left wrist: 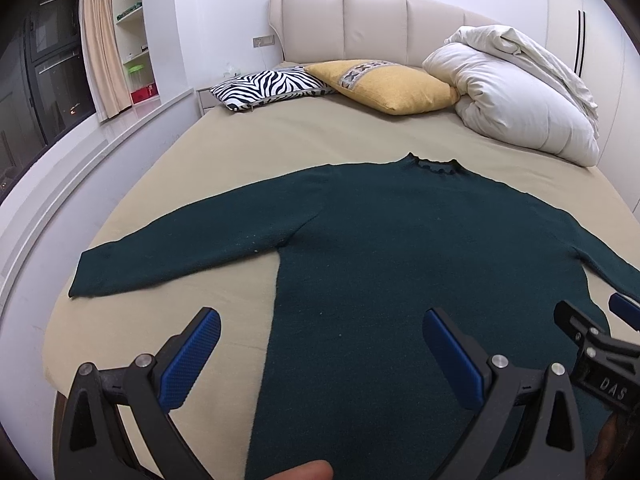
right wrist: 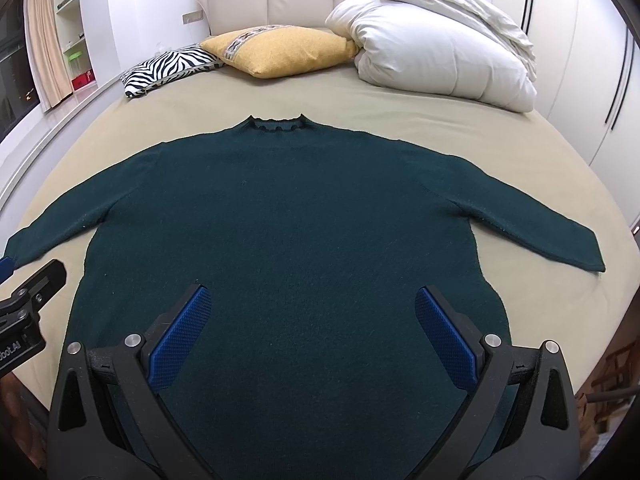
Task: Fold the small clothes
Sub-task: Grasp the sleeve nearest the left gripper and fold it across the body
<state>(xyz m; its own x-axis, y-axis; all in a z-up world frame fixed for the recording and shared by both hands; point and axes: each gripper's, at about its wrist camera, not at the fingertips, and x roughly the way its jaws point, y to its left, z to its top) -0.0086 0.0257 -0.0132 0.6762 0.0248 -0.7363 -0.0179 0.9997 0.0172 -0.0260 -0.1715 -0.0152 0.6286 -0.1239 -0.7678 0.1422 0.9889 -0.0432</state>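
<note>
A dark green long-sleeved sweater (left wrist: 380, 248) (right wrist: 288, 216) lies flat on the beige bed sheet, collar toward the headboard and both sleeves spread out sideways. My left gripper (left wrist: 322, 332) hovers open above the sweater's lower left side, nothing between its blue pads. My right gripper (right wrist: 312, 312) hangs open over the lower middle of the sweater, also holding nothing. The right gripper (left wrist: 596, 320) shows at the right edge of the left wrist view; the left gripper (right wrist: 28, 280) shows at the left edge of the right wrist view.
A zebra-striped pillow (left wrist: 272, 88), a yellow cushion (left wrist: 388, 84) and a rolled white duvet (left wrist: 516, 96) sit near the padded headboard (left wrist: 360, 20). A window ledge (left wrist: 80, 160) and shelves run along the left. A fingertip (left wrist: 304, 472) shows at the bottom.
</note>
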